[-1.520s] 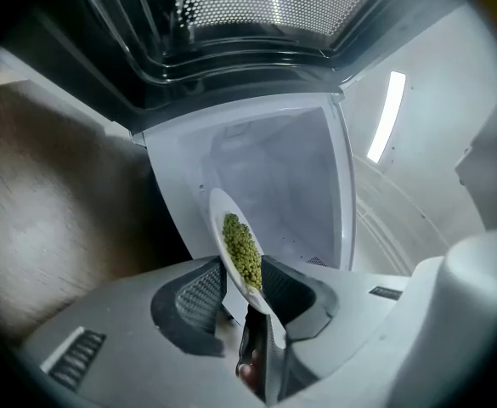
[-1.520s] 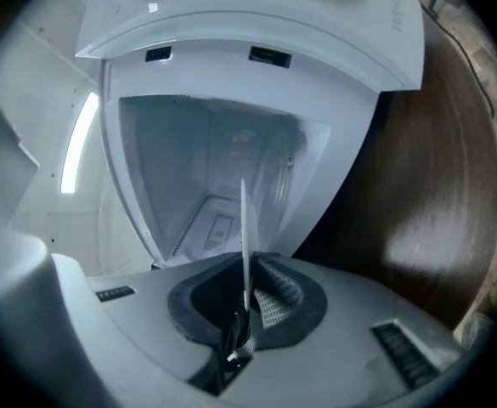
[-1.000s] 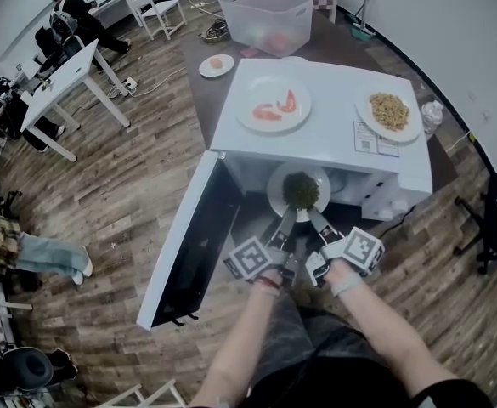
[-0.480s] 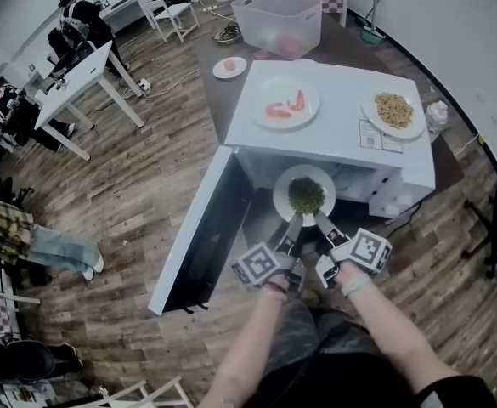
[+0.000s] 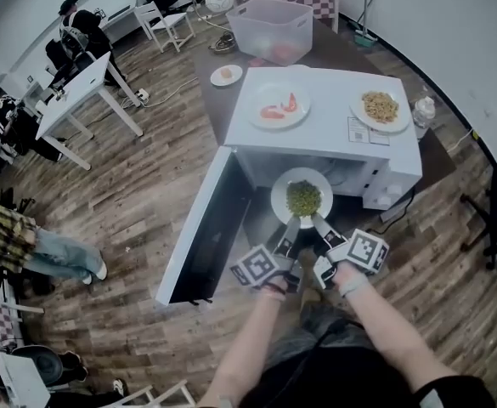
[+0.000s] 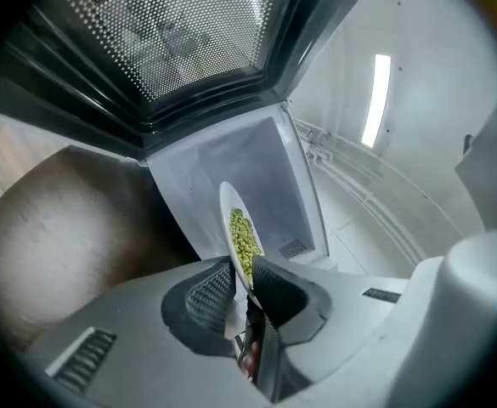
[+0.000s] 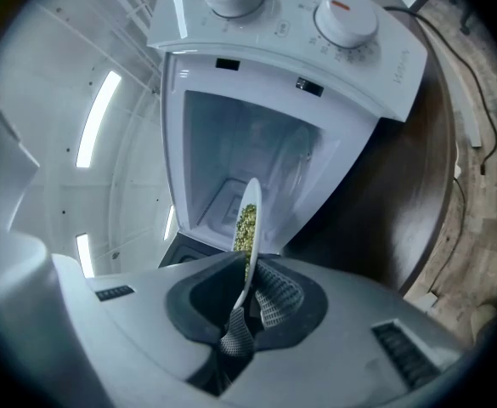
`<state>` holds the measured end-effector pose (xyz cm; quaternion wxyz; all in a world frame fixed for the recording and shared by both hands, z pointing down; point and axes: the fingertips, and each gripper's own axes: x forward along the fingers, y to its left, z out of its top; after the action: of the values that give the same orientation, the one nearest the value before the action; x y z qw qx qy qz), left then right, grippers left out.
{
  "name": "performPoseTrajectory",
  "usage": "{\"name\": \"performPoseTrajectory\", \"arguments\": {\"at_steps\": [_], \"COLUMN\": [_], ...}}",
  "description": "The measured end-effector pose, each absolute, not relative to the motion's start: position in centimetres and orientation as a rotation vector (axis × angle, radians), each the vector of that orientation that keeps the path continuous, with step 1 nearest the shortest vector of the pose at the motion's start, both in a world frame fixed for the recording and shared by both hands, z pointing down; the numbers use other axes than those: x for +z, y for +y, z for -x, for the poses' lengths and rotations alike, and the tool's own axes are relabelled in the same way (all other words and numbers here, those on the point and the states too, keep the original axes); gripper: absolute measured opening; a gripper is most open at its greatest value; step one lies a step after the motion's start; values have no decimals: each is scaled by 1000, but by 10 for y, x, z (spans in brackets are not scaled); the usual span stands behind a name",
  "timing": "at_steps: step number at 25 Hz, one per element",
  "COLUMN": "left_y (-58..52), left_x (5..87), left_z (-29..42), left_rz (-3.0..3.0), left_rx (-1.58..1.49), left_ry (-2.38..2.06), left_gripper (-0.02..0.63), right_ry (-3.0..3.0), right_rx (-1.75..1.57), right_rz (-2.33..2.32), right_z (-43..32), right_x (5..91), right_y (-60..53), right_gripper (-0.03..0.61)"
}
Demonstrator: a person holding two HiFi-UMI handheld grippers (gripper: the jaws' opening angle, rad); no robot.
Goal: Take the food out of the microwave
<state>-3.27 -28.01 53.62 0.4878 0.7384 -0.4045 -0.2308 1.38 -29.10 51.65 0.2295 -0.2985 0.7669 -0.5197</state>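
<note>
White plate (image 5: 279, 196) of peas (image 5: 303, 198) pinched by left tool (image 5: 290, 226), jaws just closing, and right tool (image 5: 317, 223); microwave (image 5: 326, 133) label (image 5: 360, 131) unreadable.

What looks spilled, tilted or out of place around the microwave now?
Nothing stands out. The plate of peas looks level before the open microwave, with no peas off it. The plate of red pieces and the plate of yellow food lie flat on the microwave's top.

Plate (image 5: 279, 196) before open microwave (image 5: 324, 134) — door (image 5: 204, 228) at left.
</note>
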Motion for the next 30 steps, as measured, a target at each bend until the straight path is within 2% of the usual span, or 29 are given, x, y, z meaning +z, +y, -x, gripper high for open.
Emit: {"name": "performPoseTrajectory", "arguments": {"at_steps": [7, 30], "left_y": [-260, -200], "left_x": [538, 531], "left_z": [34, 34], "left_rz": [-1785, -1781], "left_rx": [-535, -527], "left_ry": [-975, -939], "left_gripper": [54, 54], "right_ry": [2082, 2035], "right_rx": [-1519, -1525], "right_rz": [982, 995], "right_z": [-24, -24], "right_x": [538, 532], "right_y": [-268, -206], "right_gripper": [32, 32]}}
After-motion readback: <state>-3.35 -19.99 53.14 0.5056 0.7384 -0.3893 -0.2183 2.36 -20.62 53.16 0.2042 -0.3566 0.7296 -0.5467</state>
